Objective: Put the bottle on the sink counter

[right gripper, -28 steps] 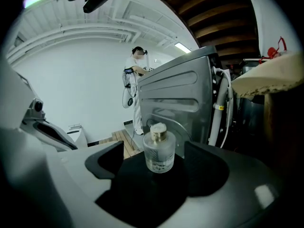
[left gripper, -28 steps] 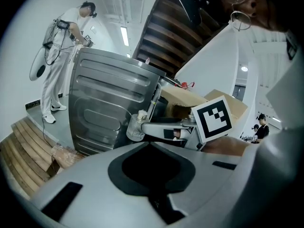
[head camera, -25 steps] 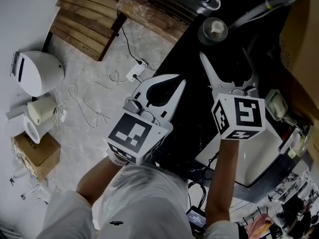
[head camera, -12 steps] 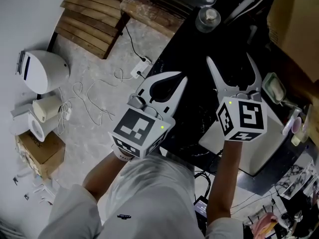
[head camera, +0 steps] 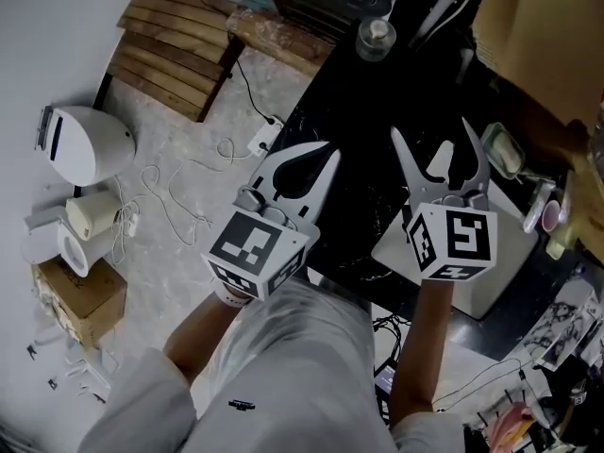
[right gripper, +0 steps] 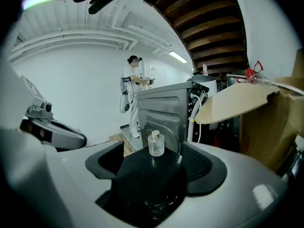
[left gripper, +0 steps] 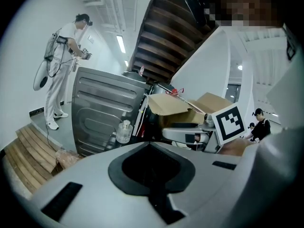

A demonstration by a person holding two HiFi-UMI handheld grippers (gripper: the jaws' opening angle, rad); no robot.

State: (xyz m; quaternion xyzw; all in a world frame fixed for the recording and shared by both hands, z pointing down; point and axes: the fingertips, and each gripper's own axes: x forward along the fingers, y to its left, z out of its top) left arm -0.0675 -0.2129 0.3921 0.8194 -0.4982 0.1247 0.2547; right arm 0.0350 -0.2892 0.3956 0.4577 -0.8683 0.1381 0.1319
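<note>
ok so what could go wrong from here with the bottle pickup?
1. The bottle stands loose on the black counter, ahead of the open right gripper. A jaw coming in off-centre could tip it.
2. It seems to sit near the counter's far edge, by a white hose. A push might send it off the back.
3. A cardboard flap overhangs on the right, and the gripper could snag it.

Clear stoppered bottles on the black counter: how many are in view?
1. The clear bottle stands at the far end of the black counter, ahead of the open right gripper and not held. Clutter at the counter's right edge may hide others.
</note>
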